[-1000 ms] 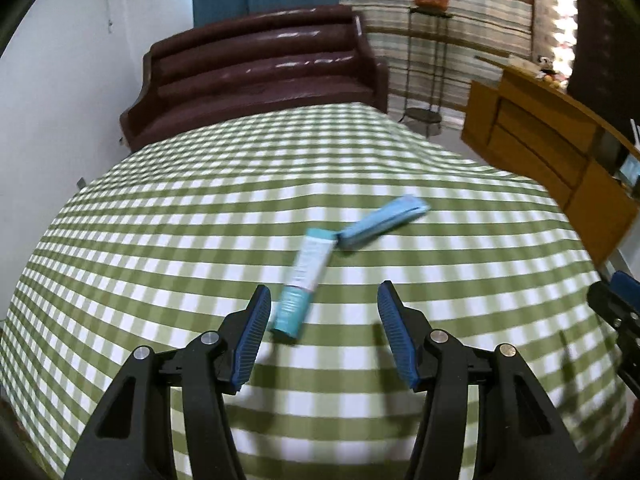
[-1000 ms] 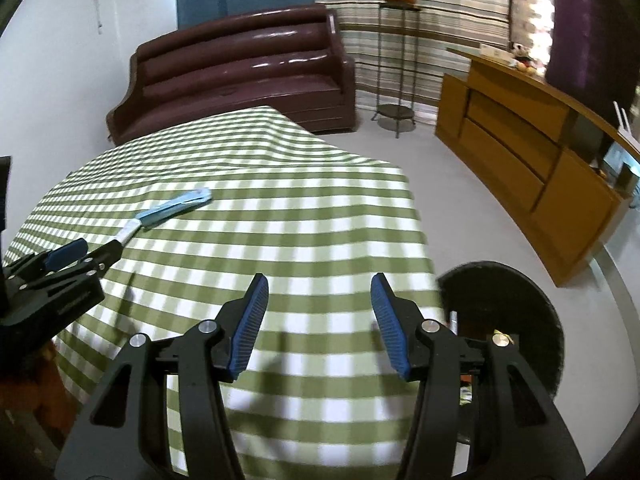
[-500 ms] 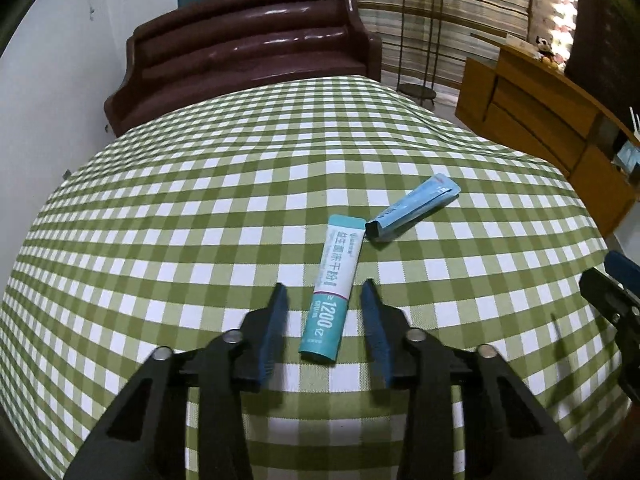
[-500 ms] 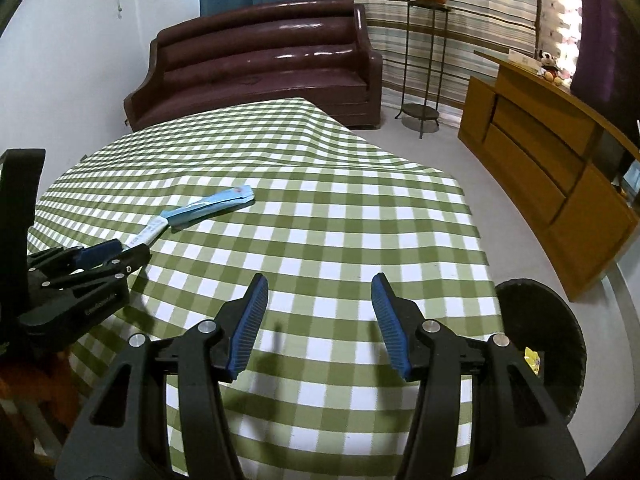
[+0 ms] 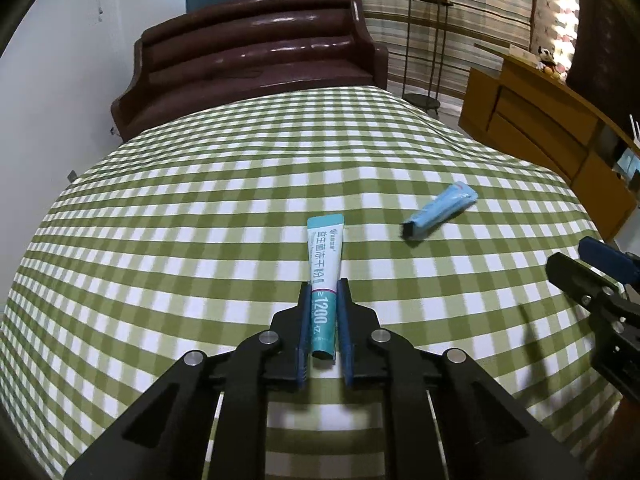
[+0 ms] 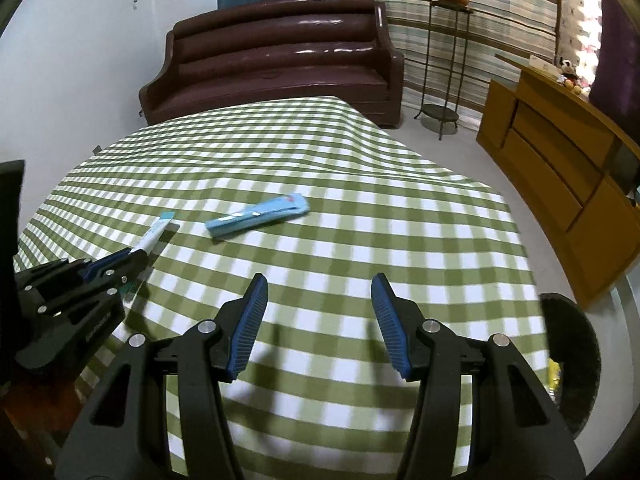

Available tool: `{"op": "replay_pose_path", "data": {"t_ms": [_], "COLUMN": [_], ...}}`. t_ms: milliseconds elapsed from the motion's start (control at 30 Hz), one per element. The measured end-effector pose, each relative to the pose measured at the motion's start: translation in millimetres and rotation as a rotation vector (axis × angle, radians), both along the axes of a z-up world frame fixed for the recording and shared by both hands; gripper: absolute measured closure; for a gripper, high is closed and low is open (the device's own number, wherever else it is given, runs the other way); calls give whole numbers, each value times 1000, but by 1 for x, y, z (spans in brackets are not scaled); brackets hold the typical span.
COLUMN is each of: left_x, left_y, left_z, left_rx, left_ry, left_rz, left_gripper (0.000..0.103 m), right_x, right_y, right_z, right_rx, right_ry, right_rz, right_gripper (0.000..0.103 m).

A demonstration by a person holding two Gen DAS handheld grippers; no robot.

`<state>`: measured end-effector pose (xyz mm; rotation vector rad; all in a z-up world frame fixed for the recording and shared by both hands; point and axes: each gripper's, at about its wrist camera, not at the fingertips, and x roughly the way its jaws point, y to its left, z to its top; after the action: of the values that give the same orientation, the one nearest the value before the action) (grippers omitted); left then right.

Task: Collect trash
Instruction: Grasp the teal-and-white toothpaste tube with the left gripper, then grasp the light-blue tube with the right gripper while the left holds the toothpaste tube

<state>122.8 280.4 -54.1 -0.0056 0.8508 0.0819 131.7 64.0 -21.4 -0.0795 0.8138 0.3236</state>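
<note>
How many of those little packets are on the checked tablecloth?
2. The teal packet is clamped in the left gripper; the light blue packet lies loose farther right. None looks hidden.

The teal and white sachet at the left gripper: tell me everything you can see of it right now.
The sachet is a slim, flat stick pack, seemingly of glossy film, white with teal ends and printed characters plus "1200". It lies lengthwise along the left gripper, whose jaws have just closed on its near half; the far end juts out over the green checked tablecloth. The right wrist view suggests that end is raised slightly. It is apart from the blue packet.
</note>
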Motion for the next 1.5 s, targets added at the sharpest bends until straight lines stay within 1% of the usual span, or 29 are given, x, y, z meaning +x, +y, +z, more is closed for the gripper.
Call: {"op": "replay_pose_path", "data": {"t_ms": [100,133,167,300,400,567,667,833,1000,1167,1400,1500], "left_x": [-5,-6,-7,-12,-14,-19,-20,-15,-13,-10,-2,-5], "left_y": [17,22,28,51,66,83,88,84,77,68,61,64], "left_z": [4,5,5,4,3,1,-1,-1,-1,0,3,1], "left_rx": [9,11,14,21,22,10,-1,-15,-22,-23,-18,-19], "left_ry": [-12,-14,-16,-16,-14,-15,-10,-5,-6,-5,-9,-7], "left_rz": [23,29,37,67,84,101,99,84,69,58,54,56], "left_gripper": [90,90,90,90,90,90,90,90,89,89,89,89], "right_x": [7,9,11,19,30,46,52,51,44,42,47,54], "right_y": [17,23,27,51,68,80,84,73,40,20,22,26], "right_z": [-1,-1,-2,-4,-6,-12,-17,-23,-25,-26,-20,-17], "right_rx": [2,4,5,-11,-27,-59,-96,-149,-145,-126,-103,-57], "right_ry": [14,18,19,25,34,43,54,66,70,72,64,83], "right_rz": [8,9,9,10,-10,-79,-95,-101,-123,-130,-117,-122], "right_gripper": [49,43,41,41,41,40,38,37,36,36,36,36]}}
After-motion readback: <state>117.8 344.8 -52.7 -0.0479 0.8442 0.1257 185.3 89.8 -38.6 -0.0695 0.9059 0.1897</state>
